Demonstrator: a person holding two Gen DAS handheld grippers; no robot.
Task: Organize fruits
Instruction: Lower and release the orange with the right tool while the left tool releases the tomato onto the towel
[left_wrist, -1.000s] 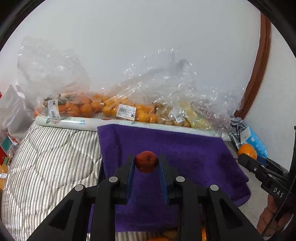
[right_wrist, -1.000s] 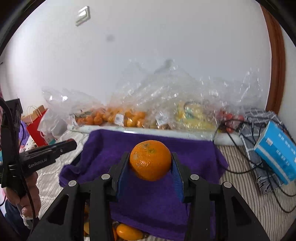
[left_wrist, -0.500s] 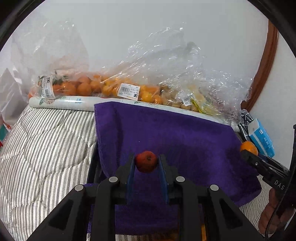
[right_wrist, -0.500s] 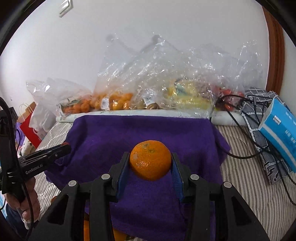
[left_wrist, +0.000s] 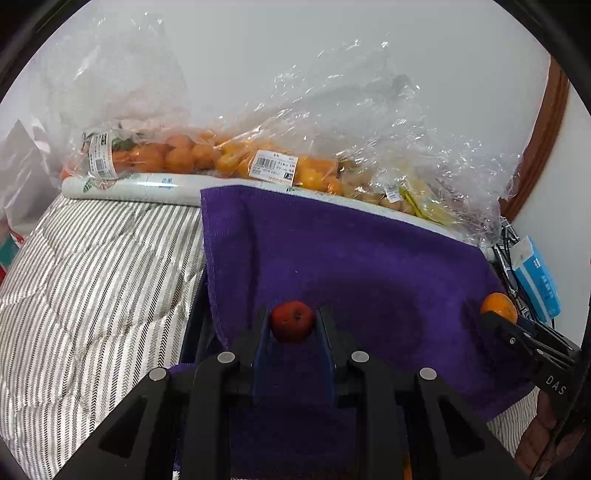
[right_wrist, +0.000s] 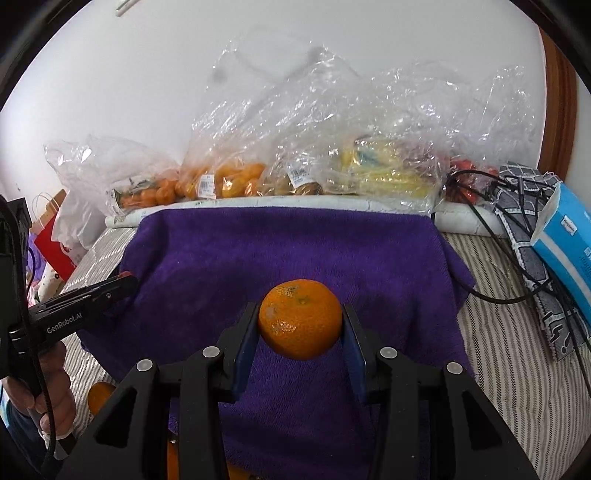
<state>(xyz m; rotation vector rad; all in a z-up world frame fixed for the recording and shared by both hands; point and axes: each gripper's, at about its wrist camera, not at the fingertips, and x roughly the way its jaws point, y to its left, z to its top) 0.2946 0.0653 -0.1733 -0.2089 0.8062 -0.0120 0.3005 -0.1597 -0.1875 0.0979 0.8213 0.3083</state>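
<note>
My left gripper (left_wrist: 292, 321) is shut on a small red fruit (left_wrist: 291, 320) and holds it above the purple towel (left_wrist: 369, 266). My right gripper (right_wrist: 300, 321) is shut on an orange (right_wrist: 300, 324) over the same purple towel (right_wrist: 295, 243). The orange (left_wrist: 498, 307) in the right gripper also shows at the right edge of the left wrist view. The left gripper shows at the left of the right wrist view (right_wrist: 122, 282), with a bit of red fruit at its tip. Another orange (right_wrist: 100, 397) lies low by the towel's front left edge.
Clear plastic bags of oranges (left_wrist: 177, 157) and yellow fruit (right_wrist: 380, 173) line the wall behind a white roll (left_wrist: 133, 186). A blue box (right_wrist: 565, 236) and black cables (right_wrist: 498, 295) lie right. Striped bedding (left_wrist: 92, 277) spreads left. A red bag (right_wrist: 55, 243) stands far left.
Both grippers have moved forward and lower over the purple towel, each still holding its fruit. The bags at the wall look closer.
</note>
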